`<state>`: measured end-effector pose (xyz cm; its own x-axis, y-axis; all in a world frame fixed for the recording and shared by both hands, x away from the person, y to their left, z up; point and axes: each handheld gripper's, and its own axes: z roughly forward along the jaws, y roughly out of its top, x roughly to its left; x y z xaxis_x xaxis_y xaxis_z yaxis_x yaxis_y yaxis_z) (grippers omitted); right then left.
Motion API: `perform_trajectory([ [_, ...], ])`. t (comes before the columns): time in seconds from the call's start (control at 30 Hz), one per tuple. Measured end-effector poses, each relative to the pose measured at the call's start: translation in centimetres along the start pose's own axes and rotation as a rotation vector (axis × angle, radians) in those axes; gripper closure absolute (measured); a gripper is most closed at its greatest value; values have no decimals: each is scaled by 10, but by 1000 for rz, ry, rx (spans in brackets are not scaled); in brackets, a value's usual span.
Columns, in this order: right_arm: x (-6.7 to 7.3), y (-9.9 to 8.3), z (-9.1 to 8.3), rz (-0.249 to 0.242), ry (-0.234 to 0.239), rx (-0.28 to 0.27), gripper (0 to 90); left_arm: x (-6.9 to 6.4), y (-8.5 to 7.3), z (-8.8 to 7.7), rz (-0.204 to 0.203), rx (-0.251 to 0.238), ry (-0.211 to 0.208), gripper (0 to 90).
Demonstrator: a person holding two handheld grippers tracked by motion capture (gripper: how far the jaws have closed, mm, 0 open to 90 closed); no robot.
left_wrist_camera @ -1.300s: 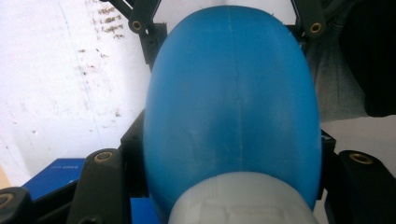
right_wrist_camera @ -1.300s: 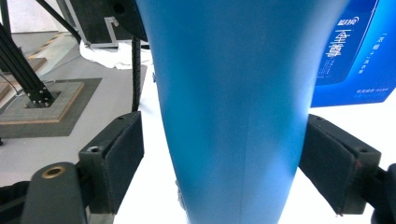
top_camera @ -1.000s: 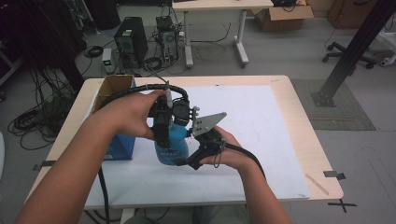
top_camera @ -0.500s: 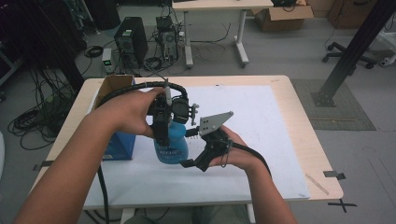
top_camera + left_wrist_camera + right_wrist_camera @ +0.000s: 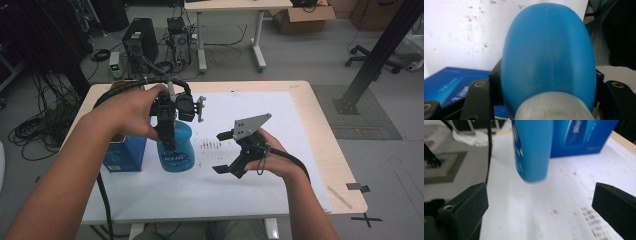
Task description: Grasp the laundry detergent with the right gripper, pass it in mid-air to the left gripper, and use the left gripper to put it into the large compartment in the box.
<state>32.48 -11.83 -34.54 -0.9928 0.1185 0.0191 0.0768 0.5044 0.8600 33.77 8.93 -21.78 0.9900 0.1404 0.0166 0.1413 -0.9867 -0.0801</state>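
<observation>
1. The bottle [image 5: 175, 150] is hanging upright above the white sheet [image 5: 280, 125], clear of it in the right gripper view, left of the table's [image 5: 320, 120] middle.
2. The box [image 5: 121, 156] is standing just beside the bottle, on its left.
3. The left gripper [image 5: 169, 134] is sitting over the bottle's top, jaws clamped on its neck.
4. The right gripper [image 5: 225, 152] is hovering to the bottle's right, apart from it, jaws spread with nothing between them.
5. The printed marks [image 5: 212, 145] are lying on the sheet between bottle and right gripper.

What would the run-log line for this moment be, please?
left gripper: shut on blue bottle, lifted | right gripper: jaws just opened, empty, beside bottle | blue box: on table
</observation>
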Motion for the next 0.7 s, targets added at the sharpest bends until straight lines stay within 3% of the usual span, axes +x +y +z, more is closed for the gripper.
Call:
perform_trajectory([
  [0.17,-4,0,-9,-30,-54,114,12,8,-6,-7,-81,4,-26,391],
  [0.33,-6,-2,-14,-54,-93,211,18,17,-14,-14,-160,4,-25,391],
  [0.53,-8,-4,-20,-70,-124,276,19,28,-23,-28,-307,-13,-22,390],
  [0.7,-9,-4,-24,-78,-136,310,21,35,-28,-37,-389,-30,-26,390],
])
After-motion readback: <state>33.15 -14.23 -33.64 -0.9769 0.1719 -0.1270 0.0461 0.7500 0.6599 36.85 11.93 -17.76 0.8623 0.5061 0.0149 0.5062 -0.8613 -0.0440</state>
